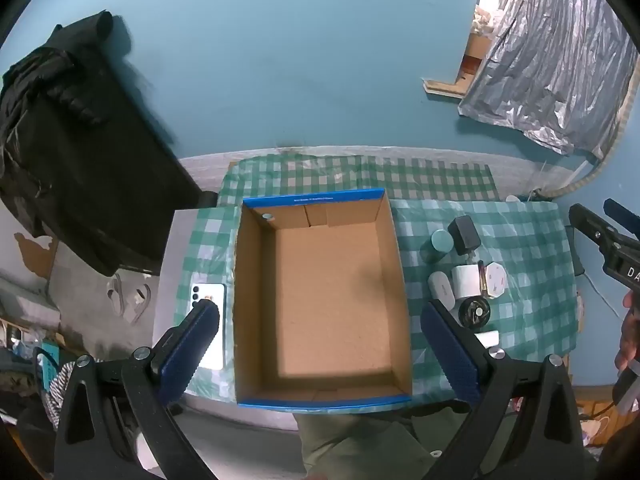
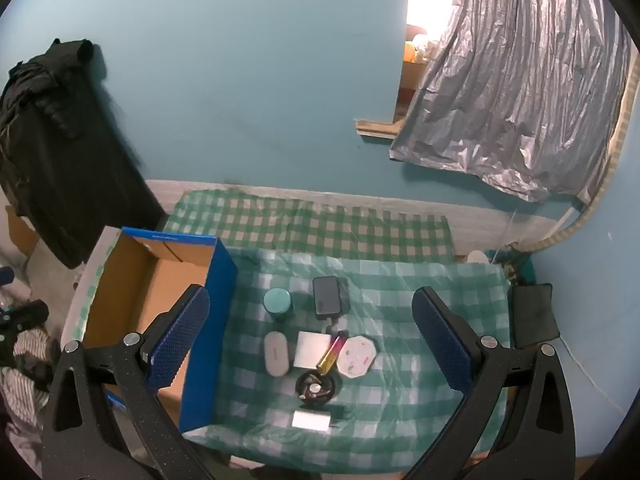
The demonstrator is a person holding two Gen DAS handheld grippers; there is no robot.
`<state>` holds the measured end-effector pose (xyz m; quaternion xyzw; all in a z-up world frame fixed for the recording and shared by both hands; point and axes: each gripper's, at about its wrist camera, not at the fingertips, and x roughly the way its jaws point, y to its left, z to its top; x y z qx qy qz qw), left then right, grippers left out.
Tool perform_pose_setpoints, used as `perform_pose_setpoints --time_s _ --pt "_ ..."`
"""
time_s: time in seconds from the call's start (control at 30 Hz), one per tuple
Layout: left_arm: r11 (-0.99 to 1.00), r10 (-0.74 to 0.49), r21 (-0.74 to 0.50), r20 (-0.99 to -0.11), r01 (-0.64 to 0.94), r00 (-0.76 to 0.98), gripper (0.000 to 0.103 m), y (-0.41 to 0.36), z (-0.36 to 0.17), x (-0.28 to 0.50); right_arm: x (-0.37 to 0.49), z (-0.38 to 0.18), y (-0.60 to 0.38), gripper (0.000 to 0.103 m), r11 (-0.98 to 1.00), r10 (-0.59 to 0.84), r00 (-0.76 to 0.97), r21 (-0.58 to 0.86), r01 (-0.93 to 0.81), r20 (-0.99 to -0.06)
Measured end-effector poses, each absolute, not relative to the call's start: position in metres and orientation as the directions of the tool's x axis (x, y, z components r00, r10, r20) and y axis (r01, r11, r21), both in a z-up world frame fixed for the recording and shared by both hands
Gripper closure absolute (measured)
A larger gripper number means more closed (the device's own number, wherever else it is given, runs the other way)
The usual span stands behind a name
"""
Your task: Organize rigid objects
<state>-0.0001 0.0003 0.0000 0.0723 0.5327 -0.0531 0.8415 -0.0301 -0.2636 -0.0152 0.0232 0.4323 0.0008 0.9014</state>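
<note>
Blue ribbed pads line both tools: left gripper [image 1: 320, 330] and right gripper [image 2: 310, 330] each gape fully, holding nothing. One cardboard box [image 1: 256, 280], blue-rimmed and rectangular, lies between the left jaws, its inside bare. At its 3 o'clock, on the checked cloth [image 2: 420, 280], eight small items cluster: teal cylinder [image 2: 278, 304], black charger [image 2: 329, 297], white oval case [image 2: 276, 353], white square [image 2: 312, 349], yellow-pink tube [image 2: 332, 354], octagonal disc [image 2: 357, 356], round black dish [image 2: 315, 388], white block [image 2: 311, 420]. One white phone [image 1: 212, 320] lies at the box's 9 o'clock.
</note>
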Motion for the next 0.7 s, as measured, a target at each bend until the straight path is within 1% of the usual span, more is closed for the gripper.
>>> perform_pose_setpoints --time_s 0.03,0.4,0.7 --pt "0.984 -0.009 0.069 -0.903 0.165 0.429 0.001 0.0002 0.0002 -0.0003 -0.0307 -0.0151 -0.2634 0.002 0.999 0.014 0.638 0.036 0.022 -0.770" --pt "0.984 -0.012 0.064 -0.904 0.164 0.426 0.001 0.0009 0.0039 0.0011 -0.0293 -0.0161 -0.2631 0.002 0.999 0.016 0.627 0.033 0.016 -0.779" --pt "0.981 0.025 0.106 -0.900 0.164 0.435 0.001 -0.0055 0.0027 0.0025 -0.0321 -0.0182 -0.2674 0.002 0.999 0.015 0.623 0.033 0.018 -0.782"
